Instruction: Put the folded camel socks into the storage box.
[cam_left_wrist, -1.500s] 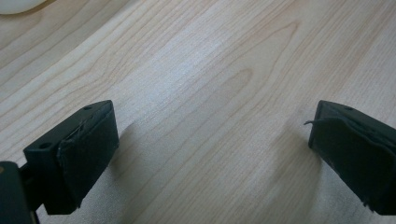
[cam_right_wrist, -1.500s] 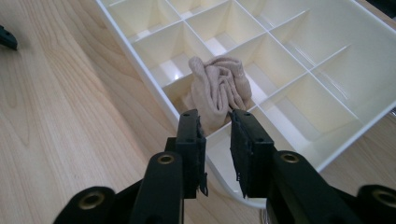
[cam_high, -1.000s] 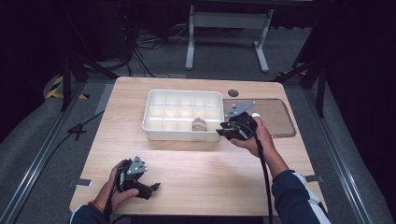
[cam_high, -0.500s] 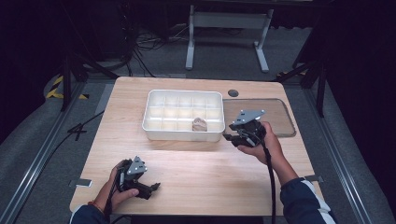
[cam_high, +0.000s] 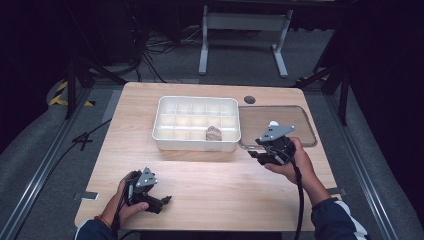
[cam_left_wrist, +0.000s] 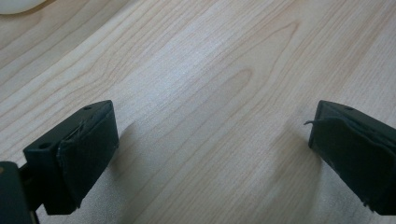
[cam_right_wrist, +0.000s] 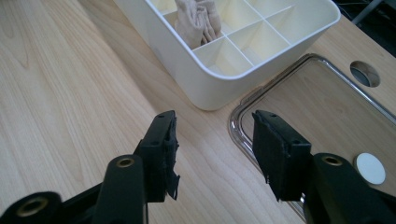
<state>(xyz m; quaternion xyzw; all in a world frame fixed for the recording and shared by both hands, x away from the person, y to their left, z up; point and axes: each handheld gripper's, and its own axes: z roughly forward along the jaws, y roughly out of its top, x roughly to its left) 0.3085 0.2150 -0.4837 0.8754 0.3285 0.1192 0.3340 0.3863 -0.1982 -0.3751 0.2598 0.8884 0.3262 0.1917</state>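
Observation:
A white compartment box (cam_high: 196, 145) stands in the middle of the table, and a beige rolled cloth (cam_high: 214, 133) lies in one cell of its near row. My right gripper (cam_high: 255, 154) hovers just right of the box's near right corner, by the edge of a clear tray (cam_high: 295, 120). Its jaws have just been opening and stand apart with nothing between them; in the right gripper view the right gripper (cam_right_wrist: 215, 144) points at the box (cam_right_wrist: 187, 70) and the cloth (cam_right_wrist: 198, 21). My left gripper (cam_high: 164, 202) rests open at the near left, over bare wood (cam_left_wrist: 210, 149).
The clear tray (cam_right_wrist: 317, 107) lies flat beside the box, with a small white disc (cam_right_wrist: 370, 168) on it. A round cable hole (cam_high: 249, 99) sits behind the tray. Bare wood lies between the two hands.
My right gripper has drawn back from the box toward the right and the near side, and its jaws have spread wider. The cloth stays in its cell. The left hand has not moved.

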